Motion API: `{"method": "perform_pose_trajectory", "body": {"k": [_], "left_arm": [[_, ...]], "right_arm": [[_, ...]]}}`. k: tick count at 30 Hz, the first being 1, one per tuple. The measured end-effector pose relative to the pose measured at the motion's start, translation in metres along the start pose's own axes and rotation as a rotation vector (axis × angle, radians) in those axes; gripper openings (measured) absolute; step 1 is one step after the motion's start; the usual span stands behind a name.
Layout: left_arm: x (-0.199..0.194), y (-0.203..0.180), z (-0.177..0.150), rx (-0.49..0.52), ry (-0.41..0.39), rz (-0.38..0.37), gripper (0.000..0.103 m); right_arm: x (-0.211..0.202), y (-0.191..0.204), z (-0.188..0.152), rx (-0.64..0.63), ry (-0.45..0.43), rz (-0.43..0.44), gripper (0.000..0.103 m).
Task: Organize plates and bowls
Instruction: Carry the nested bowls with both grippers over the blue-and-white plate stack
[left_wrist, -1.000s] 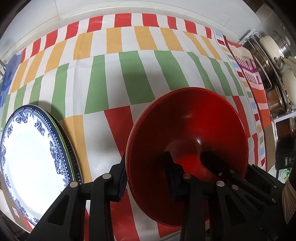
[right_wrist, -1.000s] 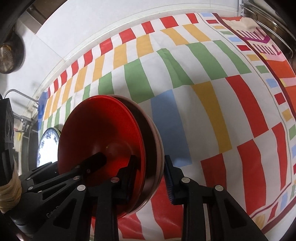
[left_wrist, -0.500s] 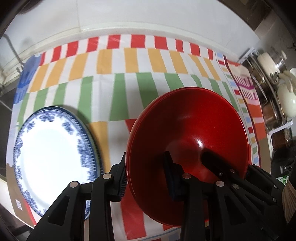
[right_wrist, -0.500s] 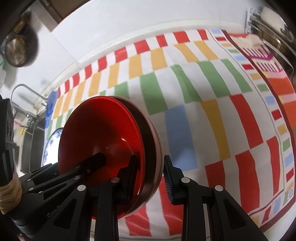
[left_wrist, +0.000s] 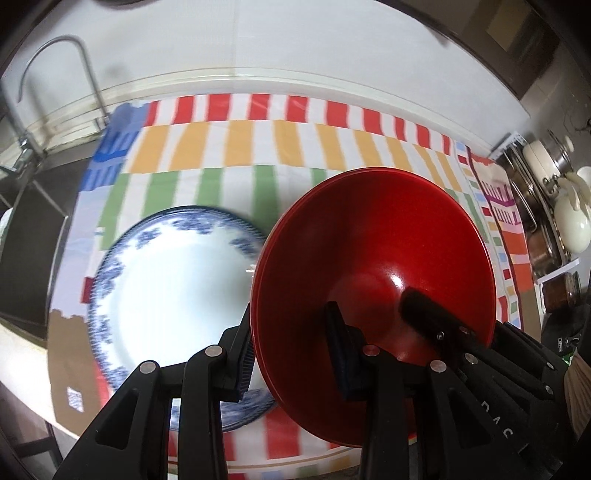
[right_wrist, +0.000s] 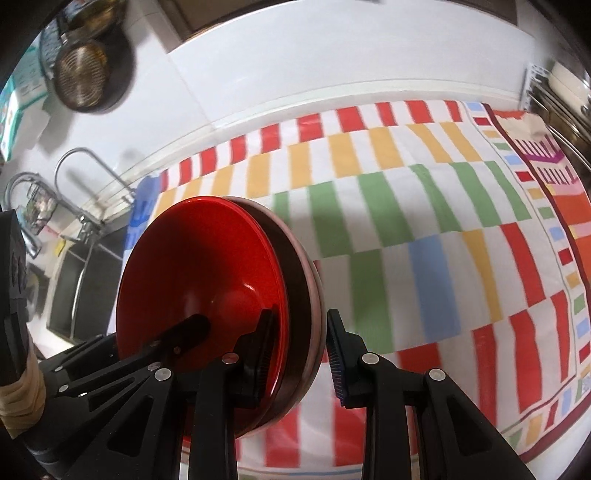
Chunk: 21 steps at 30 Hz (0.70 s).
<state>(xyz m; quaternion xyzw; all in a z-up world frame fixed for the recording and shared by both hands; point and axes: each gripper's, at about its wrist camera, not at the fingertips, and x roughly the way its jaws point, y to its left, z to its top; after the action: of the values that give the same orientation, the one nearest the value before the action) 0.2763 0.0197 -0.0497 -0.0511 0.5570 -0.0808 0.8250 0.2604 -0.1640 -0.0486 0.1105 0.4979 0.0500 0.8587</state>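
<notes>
A stack of nested red bowls (left_wrist: 373, 266) is held above the striped cloth, one gripper on each side of its rim. My left gripper (left_wrist: 291, 350) is shut on the near rim, one finger inside the top bowl. My right gripper (right_wrist: 299, 350) is shut on the opposite rim of the red bowls (right_wrist: 207, 288), over a thicker stack with a brown, pale-edged outer bowl (right_wrist: 310, 295). The right gripper's finger shows inside the bowl in the left wrist view (left_wrist: 424, 306). A blue-and-white plate (left_wrist: 170, 280) on a stack of plates lies on the cloth left of the bowls.
A striped cloth (right_wrist: 443, 206) covers the counter. A sink and tap (left_wrist: 55, 85) are at the left. Pots and a cream kettle on a rack (left_wrist: 565, 221) stand at the right edge. A strainer (right_wrist: 81, 70) hangs on the wall.
Both grippers have lifted the bowl stack higher above the cloth. The views pulled back, so the plate stack, sink and wall show more fully.
</notes>
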Motion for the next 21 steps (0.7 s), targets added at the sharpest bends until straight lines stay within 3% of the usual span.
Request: {"method": "perform_pose_trajectory", "body": {"k": [11,21], "left_arm": [[-0.015,0.076,-0.011,-0.072,-0.002,0.034,0.034],[-0.001,0.116,-0.013,-0.101,0.045,0.043,0.034]], "right_arm": [[0.015,0.073,-0.015,-0.063,0.024,0.044,0.029],[0.04,0.115,-0.023,-0.096,0.081,0.054,0.029]]}}
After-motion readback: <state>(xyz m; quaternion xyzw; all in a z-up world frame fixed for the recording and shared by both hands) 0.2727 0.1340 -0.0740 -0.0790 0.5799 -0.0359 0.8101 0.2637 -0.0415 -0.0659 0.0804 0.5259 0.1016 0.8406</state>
